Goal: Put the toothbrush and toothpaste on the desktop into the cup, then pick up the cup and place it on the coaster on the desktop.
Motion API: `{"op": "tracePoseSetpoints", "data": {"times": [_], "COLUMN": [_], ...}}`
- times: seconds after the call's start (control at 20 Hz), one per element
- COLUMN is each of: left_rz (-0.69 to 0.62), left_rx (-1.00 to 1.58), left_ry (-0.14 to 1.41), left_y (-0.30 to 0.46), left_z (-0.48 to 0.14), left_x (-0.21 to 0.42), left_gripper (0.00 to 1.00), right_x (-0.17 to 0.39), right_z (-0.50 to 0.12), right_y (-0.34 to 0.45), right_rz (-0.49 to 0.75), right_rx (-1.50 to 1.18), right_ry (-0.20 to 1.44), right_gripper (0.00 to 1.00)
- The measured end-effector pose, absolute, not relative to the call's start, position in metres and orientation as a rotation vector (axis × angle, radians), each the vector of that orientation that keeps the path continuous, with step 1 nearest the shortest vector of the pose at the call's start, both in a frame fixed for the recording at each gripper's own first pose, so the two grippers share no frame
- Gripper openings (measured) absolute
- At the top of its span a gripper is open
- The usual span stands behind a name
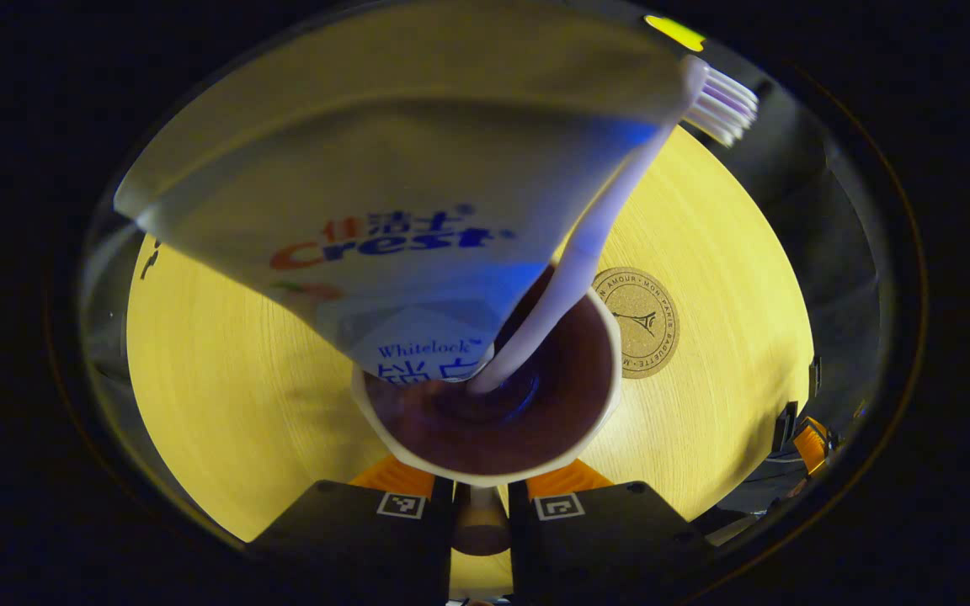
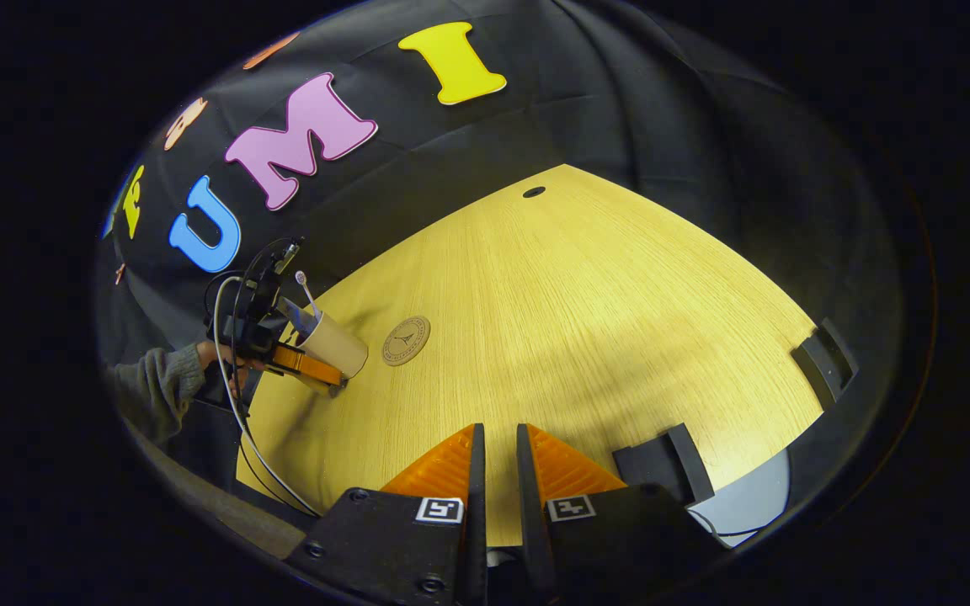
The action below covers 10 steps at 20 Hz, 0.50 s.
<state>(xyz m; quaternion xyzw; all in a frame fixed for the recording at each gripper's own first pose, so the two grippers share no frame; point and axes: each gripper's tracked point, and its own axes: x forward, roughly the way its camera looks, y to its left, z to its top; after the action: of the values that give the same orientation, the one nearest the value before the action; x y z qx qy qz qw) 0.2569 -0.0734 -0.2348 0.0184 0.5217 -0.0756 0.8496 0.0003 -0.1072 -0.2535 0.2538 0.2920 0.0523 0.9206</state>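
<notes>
Nearest the lens in the left gripper view, the left tool [image 1: 480,497] has its two fingers clamped on the near wall of the cup [image 1: 489,396], one outside and one seemingly inside the rim, with a narrow slice of cup wall between them. That rim pinch makes sense for carrying, since it leaves the mouth free for what stands in it. The toothpaste [image 1: 401,244] leans out of the cup toward the left and looms large, while the toothbrush [image 1: 594,227] stands handle-down with its bristles up at the far right. Both are already in the cup, so the remaining step looks to be the move to the coaster [image 1: 636,322], which lies just right of the cup on the desk [image 1: 721,252]. Whether the cup's base touches the desk cannot be told from above; in the right gripper view the cup [image 2: 335,343] appears tilted in the left tool [image 2: 308,364], held by a sleeved hand [image 2: 224,364], near the coaster [image 2: 406,340] but not on it.

The right tool [image 2: 495,471] hangs over bare desk [image 2: 586,320], fingers nearly together with a thin gap, gripping nothing, well apart from the cup. The cup's bottom is dark, and the toothpaste hides its far rim.
</notes>
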Motion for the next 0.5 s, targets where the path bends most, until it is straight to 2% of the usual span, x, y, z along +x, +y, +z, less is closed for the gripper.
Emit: {"op": "tracePoseSetpoints", "data": {"times": [0.1, 0.15, 0.2, 0.25, 0.3, 0.5], "left_rz": [-0.158, -0.163, -0.167, -0.173, -0.181, -0.218], "left_rx": [0.047, 0.050, 0.054, 0.060, 0.067, 0.092], "left_ry": [1.080, 1.075, 1.071, 1.067, 1.064, 1.059], "left_y": [-0.073, -0.075, -0.076, -0.079, -0.082, -0.103], "left_z": [-0.229, -0.225, -0.222, -0.220, -0.219, -0.214], "left_x": [0.257, 0.257, 0.257, 0.257, 0.256, 0.257], "left_gripper": [0.32, 0.28, 0.28, 0.36, 0.33, 0.33], "right_x": [-0.002, -0.002, -0.002, -0.003, -0.004, -0.006], "right_z": [-0.253, -0.253, -0.254, -0.254, -0.254, -0.253], "right_y": [-0.108, -0.108, -0.108, -0.108, -0.109, -0.117], "right_rz": [0.110, 0.111, 0.111, 0.111, 0.110, 0.092], "right_rx": [0.524, 0.526, 0.527, 0.526, 0.527, 0.541], "right_ry": [0.599, 0.599, 0.597, 0.596, 0.593, 0.580], "right_gripper": [0.21, 0.21, 0.21, 0.22, 0.22, 0.22]}}
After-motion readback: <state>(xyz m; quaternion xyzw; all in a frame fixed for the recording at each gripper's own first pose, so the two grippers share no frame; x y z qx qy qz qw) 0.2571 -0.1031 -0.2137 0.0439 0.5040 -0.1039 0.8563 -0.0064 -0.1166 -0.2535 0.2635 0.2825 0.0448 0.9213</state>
